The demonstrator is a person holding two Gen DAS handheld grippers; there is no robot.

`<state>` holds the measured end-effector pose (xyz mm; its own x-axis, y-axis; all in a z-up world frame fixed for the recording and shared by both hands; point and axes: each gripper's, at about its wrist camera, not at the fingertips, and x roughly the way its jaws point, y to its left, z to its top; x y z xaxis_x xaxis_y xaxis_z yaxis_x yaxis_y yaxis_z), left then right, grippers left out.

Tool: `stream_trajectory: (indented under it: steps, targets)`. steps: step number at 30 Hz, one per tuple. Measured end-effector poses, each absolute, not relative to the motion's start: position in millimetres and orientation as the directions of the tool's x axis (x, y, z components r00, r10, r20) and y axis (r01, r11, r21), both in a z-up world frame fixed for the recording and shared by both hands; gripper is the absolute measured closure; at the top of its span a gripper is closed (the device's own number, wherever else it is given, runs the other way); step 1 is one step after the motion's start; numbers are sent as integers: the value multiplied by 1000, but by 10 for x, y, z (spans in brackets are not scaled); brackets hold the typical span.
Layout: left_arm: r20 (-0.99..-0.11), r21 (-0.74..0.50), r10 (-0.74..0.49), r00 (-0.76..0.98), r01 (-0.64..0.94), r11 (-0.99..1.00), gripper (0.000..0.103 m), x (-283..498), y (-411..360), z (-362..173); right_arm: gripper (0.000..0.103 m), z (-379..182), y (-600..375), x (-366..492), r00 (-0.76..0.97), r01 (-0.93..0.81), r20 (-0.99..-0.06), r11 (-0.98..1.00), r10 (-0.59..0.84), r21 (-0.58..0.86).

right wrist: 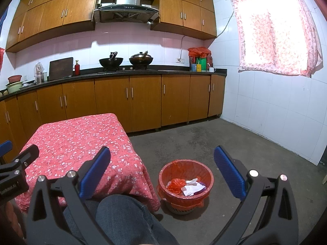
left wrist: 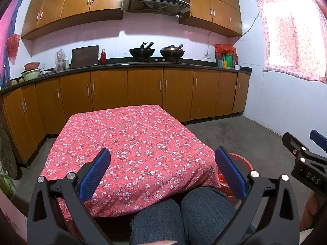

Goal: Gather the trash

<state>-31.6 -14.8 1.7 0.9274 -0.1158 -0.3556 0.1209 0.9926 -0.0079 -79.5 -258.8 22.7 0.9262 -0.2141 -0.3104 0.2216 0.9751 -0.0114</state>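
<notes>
The black left gripper with blue pads (left wrist: 162, 170) and its matching right gripper (right wrist: 162, 170) are held side by side above the person's denim-clad knees (left wrist: 184, 212), jaws spread wide, gripping nothing.

Floral cloth tablecloth (left wrist: 130, 143), glossy wooden cabinets (right wrist: 143, 100), rough matt floor (right wrist: 224, 140), crumpled paper (right wrist: 192, 187).
</notes>
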Motion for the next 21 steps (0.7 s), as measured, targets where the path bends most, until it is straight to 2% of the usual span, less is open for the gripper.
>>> stream_trajectory:
  steps: [21]
  targets:
    - [-360,-15,-113,926,115,993,2,-343,-186,17,4,230,-2597,-797,926,221,-312,975,-213,-10]
